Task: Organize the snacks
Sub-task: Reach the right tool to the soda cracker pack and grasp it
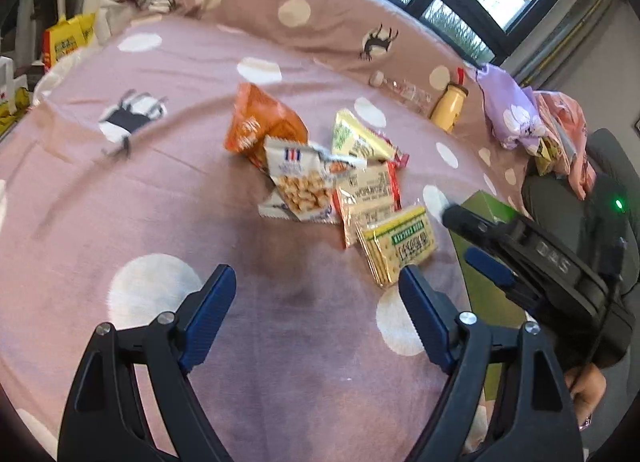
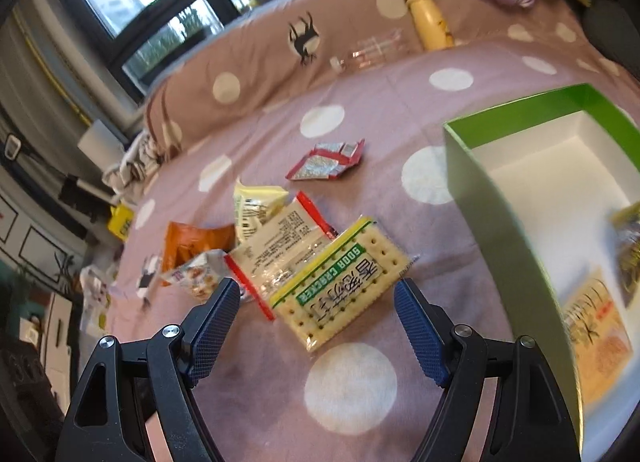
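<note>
A pink dotted bedspread (image 1: pixel 160 189) carries a green box (image 2: pixel 500 197) at the right and a heap of snack packets (image 1: pixel 320 181) in the middle; the soda cracker pack (image 2: pixel 340 282) lies nearest. Left gripper (image 1: pixel 316 294) and right gripper (image 2: pixel 316 304) hover released, grasping nothing

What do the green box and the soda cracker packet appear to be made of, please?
Green box: likely cardboard, matte green outside, white inside; its walls are thin, flat and sharply folded.
Soda cracker packet: apparently clear glossy plastic film; the crackers show through and the wrapper catches glare.
</note>
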`<state>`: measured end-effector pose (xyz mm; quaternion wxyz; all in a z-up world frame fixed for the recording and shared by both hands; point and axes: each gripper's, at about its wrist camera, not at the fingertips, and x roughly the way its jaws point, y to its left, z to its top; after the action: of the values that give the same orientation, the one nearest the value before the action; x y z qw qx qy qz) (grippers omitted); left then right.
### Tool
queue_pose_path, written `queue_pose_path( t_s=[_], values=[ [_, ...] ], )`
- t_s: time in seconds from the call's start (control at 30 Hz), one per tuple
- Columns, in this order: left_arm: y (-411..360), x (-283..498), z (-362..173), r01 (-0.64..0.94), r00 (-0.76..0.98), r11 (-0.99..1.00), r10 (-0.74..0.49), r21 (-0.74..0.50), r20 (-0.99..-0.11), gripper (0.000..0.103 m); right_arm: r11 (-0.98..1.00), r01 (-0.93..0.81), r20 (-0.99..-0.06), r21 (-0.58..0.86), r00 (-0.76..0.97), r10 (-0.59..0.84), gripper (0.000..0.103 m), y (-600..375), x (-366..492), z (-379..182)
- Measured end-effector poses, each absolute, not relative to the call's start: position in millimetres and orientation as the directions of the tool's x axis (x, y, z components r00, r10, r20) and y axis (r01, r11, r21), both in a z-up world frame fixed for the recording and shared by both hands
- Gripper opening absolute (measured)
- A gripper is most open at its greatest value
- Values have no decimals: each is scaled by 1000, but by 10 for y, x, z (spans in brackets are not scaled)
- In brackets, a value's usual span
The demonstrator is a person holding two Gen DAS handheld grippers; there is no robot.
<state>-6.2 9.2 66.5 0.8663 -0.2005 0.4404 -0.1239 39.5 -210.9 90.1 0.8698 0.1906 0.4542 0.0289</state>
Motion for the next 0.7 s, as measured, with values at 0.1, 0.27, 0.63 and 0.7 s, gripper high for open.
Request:
queue_pose_path(
  t_s=[0.1,0.27,0.63,0.7],
  values=[
    [15,36,591,48,550,879,-419,-474,-722,83,931,130,-806,341,551,218,80,-2110,551,768],
    [-82,208,474,34,502,852,-467,-523,-728,76,919,91,-797,382,537,278,80,-2189,790,649],
    [-191,280,435,32,487,854,-467,-520,-738,66,907,82,-806,414,495,323,79,-2237,1026,482],
    [-190,288,414,19,480,854,-464,-520,-745,65,911,41,-807,411,481,342,73,-2163,986,515]
  ],
)
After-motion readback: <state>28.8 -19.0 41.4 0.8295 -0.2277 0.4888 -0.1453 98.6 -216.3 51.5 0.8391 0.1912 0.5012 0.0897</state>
